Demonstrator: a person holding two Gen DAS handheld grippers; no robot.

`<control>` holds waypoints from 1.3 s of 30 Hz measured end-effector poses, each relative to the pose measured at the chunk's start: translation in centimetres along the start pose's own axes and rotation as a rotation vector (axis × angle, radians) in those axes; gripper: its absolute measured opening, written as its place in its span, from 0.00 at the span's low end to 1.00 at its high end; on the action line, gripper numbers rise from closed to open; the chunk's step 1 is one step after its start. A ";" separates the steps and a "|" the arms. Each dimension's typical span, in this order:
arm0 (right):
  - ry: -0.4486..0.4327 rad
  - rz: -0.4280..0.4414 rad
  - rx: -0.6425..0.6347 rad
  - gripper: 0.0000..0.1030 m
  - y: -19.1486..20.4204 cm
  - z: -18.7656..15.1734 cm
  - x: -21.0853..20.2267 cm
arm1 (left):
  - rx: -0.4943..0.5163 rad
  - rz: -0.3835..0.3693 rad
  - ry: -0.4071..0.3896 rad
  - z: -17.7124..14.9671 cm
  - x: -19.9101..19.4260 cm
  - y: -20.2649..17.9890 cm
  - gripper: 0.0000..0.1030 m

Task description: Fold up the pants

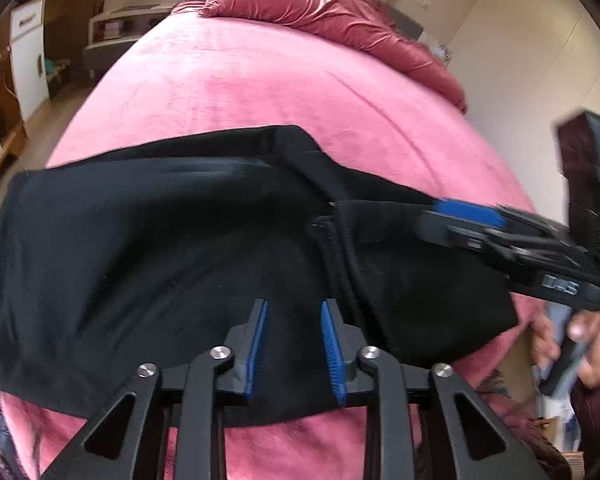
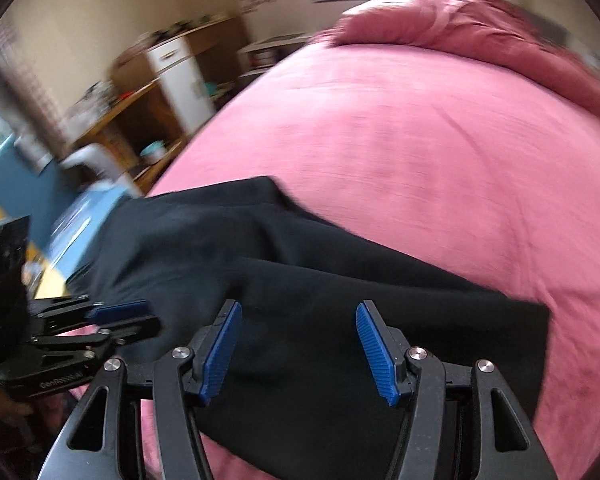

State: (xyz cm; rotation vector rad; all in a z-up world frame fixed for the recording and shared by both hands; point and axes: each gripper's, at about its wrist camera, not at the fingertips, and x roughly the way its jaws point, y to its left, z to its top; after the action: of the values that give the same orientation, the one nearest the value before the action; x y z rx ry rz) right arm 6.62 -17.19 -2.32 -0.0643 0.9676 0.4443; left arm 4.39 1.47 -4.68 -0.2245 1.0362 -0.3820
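Observation:
Black pants [image 1: 160, 260] lie across the near part of a pink bed [image 1: 260, 88], folded over with layers overlapping. They also show in the right wrist view [image 2: 300, 320]. My left gripper [image 1: 294, 308] hovers over the pants' near edge, its blue pads apart with nothing between them. My right gripper [image 2: 298, 308] is wide open above the pants' right part, empty. It appears in the left wrist view [image 1: 460, 220] reaching in from the right. The left gripper shows at the left of the right wrist view [image 2: 132, 316].
A crumpled dark pink duvet [image 1: 340, 20] lies at the far end of the bed. A white cabinet [image 1: 28, 56] and wooden shelves [image 2: 132, 112] stand to the left. A person's hand [image 1: 592, 340] holds the right gripper's handle.

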 end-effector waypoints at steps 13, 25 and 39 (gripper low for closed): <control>0.290 0.068 -0.318 0.27 2.9 2.8 8.5 | 0.081 -0.130 0.088 -1.4 2.0 -2.3 0.30; 0.118 0.263 0.112 0.64 -2.7 6.1 6.8 | -0.023 -0.067 0.002 2.5 1.3 0.7 0.31; 0.182 0.224 0.095 0.09 -2.1 10.8 14.3 | -0.092 0.101 -0.019 4.7 2.7 5.3 0.31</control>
State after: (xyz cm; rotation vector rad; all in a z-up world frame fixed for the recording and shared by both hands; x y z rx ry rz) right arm 22.81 -11.58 -8.01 0.0921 1.1802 0.6050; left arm 10.77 5.23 -6.42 -0.2569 1.0434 -0.2406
